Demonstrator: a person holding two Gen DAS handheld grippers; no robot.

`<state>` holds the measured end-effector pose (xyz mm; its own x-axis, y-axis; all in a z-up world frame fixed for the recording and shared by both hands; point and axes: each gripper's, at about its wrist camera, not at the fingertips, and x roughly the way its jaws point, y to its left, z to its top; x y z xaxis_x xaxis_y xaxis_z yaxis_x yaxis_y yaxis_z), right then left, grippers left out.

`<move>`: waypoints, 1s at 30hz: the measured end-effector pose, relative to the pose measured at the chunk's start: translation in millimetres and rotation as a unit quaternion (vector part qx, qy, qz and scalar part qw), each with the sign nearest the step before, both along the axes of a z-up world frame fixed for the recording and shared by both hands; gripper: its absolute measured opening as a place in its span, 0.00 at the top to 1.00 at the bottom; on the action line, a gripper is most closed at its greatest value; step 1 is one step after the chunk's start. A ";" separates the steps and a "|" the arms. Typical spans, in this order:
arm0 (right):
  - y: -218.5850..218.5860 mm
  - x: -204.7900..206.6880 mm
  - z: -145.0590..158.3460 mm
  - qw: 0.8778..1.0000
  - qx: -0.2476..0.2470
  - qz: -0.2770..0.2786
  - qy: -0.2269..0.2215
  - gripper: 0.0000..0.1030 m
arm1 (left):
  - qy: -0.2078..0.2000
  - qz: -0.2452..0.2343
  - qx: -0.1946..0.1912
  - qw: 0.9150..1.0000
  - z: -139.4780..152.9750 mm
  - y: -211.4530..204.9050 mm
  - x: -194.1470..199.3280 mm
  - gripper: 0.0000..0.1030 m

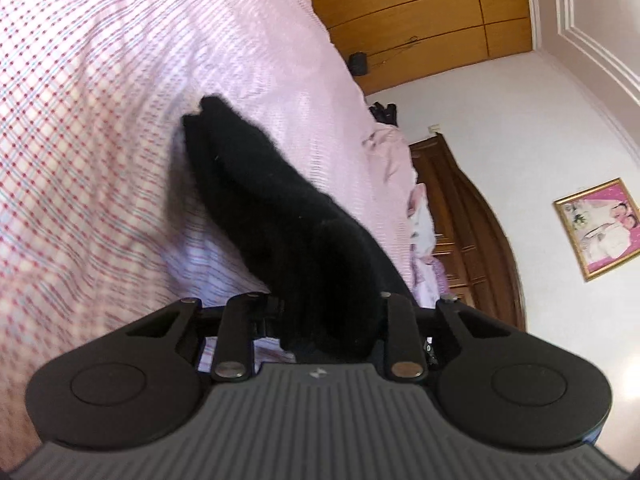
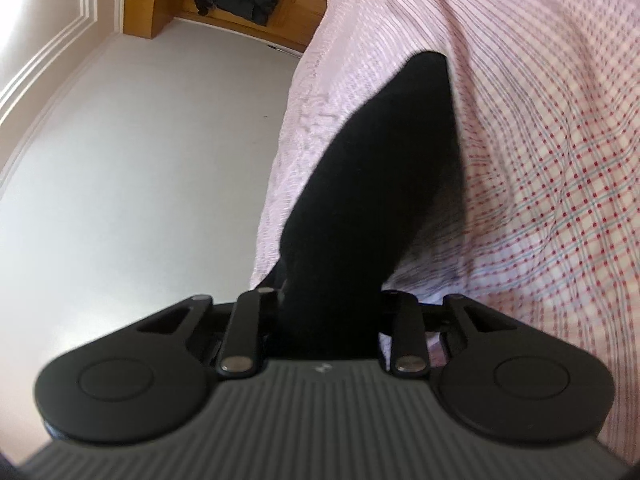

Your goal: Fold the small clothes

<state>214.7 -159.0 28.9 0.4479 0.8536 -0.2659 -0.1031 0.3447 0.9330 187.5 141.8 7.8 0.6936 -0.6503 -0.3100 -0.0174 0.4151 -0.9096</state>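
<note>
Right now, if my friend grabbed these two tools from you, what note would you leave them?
Left tool: shut on one end of the black cloth.
Right tool: shut on black cloth too, likely the same piece.
Place: the cloth hangs from both tools over the pink checked bed; its far end looks to reach the sheet.
Done: picked up.
Left: bring the ends together, lay it flat, let go.

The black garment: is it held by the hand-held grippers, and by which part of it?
Yes. Each hand-held gripper, left and right, is shut on the near edge of the black garment; its far end trails toward the checked bedsheet.
</note>
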 end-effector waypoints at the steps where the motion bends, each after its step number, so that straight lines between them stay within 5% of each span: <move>1: -2.3 -3.5 8.5 1.000 -0.002 0.000 0.000 0.70 | 0.000 0.002 -0.004 1.000 8.5 -2.8 -3.2 0.71; 10: -32.2 -12.7 57.0 0.999 -0.018 -0.026 0.036 0.70 | 0.003 0.019 0.008 1.000 74.5 -43.9 -6.8 0.73; 16: -56.0 2.7 76.6 0.999 -0.020 -0.048 0.010 0.72 | -0.017 0.012 0.039 0.999 115.0 -70.7 30.4 0.74; 25: -82.6 96.3 125.3 0.993 -0.006 -0.085 -0.082 0.76 | -0.102 0.007 0.060 0.993 176.5 -94.3 151.9 0.75; 30: -93.0 123.1 130.0 0.983 0.012 -0.095 -0.157 0.77 | -0.170 0.004 0.055 0.984 187.3 -101.4 172.2 0.76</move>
